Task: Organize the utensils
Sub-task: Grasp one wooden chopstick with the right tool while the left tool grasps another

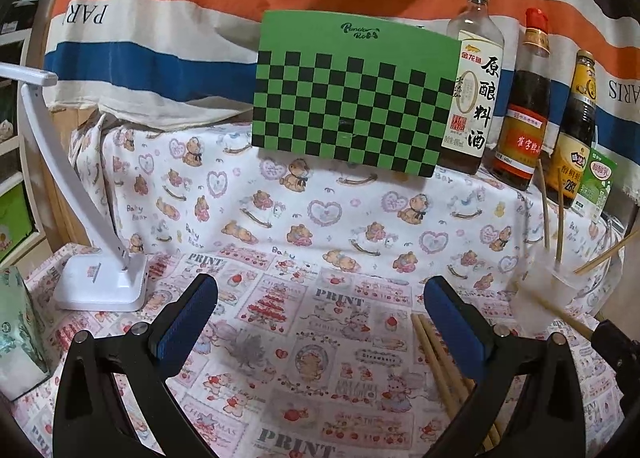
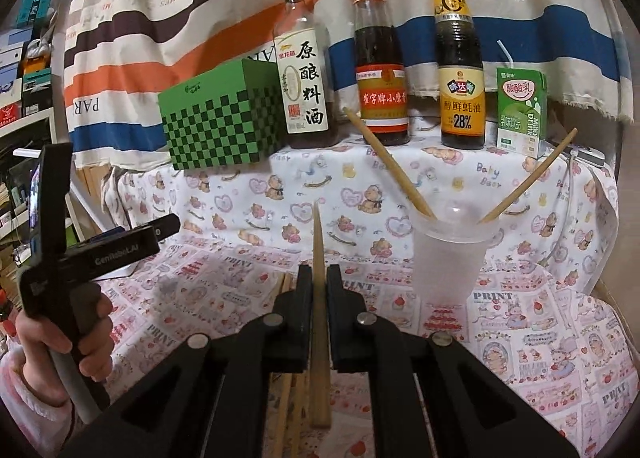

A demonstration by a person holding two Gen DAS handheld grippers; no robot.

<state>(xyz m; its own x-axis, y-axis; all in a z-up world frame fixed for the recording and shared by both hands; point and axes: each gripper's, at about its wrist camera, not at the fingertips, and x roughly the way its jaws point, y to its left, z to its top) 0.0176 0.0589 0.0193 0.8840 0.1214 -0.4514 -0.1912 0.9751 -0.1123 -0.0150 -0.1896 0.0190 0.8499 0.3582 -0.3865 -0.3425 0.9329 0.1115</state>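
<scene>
**Chopsticks and cup: state at this moment**

Translucent plastic cup (image 2: 450, 258) stands upright on the printed cloth, below the bottle row. Two bamboo chopsticks in it: one (image 2: 386, 162) leans up-left, the other (image 2: 530, 174) leans up-right, tips inside the cup. A third chopstick (image 2: 319, 298) is raised off the cloth, pointing forward, left of the cup. Loose chopsticks (image 1: 436, 362) lie together flat on the cloth.

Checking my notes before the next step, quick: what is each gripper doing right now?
Left gripper: open, holding nothing.
Right gripper: shut on a chopstick.
</scene>
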